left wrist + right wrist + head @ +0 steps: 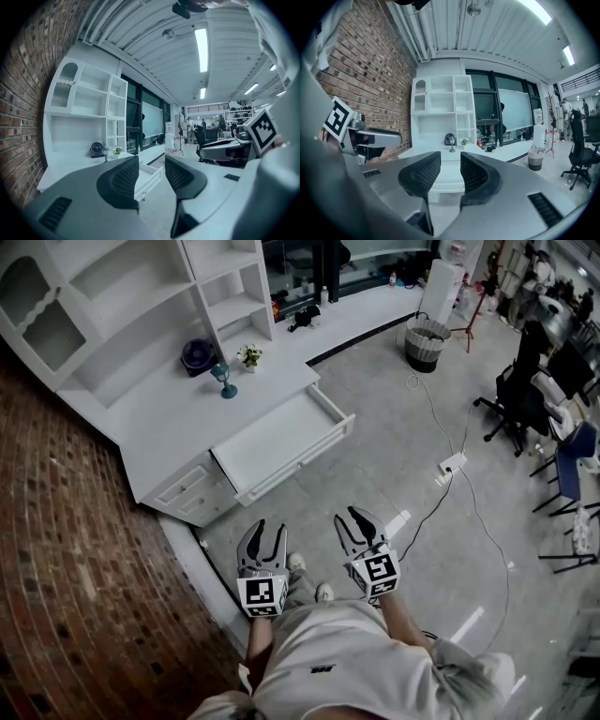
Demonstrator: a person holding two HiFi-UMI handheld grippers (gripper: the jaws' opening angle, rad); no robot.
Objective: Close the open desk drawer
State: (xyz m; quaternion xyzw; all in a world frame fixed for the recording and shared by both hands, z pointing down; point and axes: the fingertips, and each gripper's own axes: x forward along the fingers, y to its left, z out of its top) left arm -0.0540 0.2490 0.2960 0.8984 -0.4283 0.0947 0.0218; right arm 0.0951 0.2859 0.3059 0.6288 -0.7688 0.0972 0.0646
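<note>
While opening lower-right, the drawer (281, 442) runs lengthwise toward upper-right.

Left gripper (267, 529), right gripper (356, 520) — fingers (123, 179) apart, empty.

The drawer (277, 442) juts from the desk (178, 418), seemingly a fan (198, 355) behind.

Brick wall (75, 596) — grey floor (394, 456), white shelves (141, 296)
</note>
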